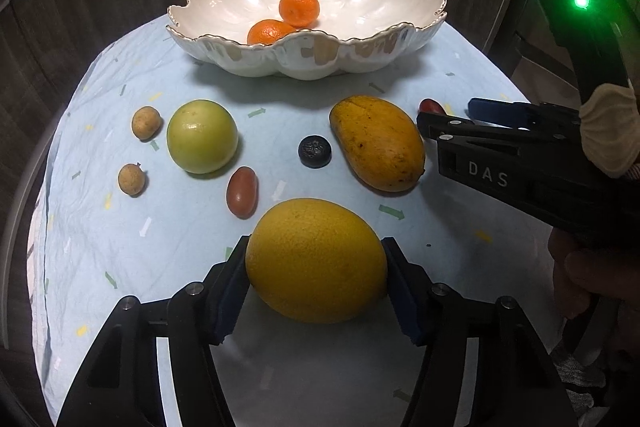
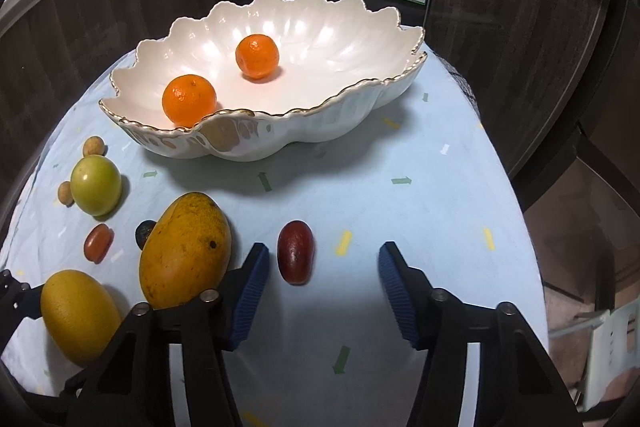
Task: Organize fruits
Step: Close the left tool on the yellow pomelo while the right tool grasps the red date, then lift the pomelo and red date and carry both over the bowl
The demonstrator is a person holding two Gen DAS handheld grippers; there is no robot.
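Note:
My left gripper (image 1: 315, 245) is shut on a large yellow citrus fruit (image 1: 316, 261) that rests on the cloth, one blue pad on each of its sides. The same fruit (image 2: 78, 315) lies at the lower left in the right wrist view. My right gripper (image 2: 324, 251) stands open over a dark red oblong fruit (image 2: 295, 257). That fruit lies between the fingers, close to the left pad (image 2: 250, 291) and well apart from the right one. A white scalloped bowl (image 2: 256, 147) with a gold rim holds two tangerines (image 2: 189, 99).
On the pale blue cloth (image 1: 168, 239) lie a mango (image 1: 378, 143), a green round fruit (image 1: 202, 135), a dark berry (image 1: 315, 151), a second red oblong fruit (image 1: 242, 191) and two small brown fruits (image 1: 146, 123). Dark cabinets and an oven stand behind the table.

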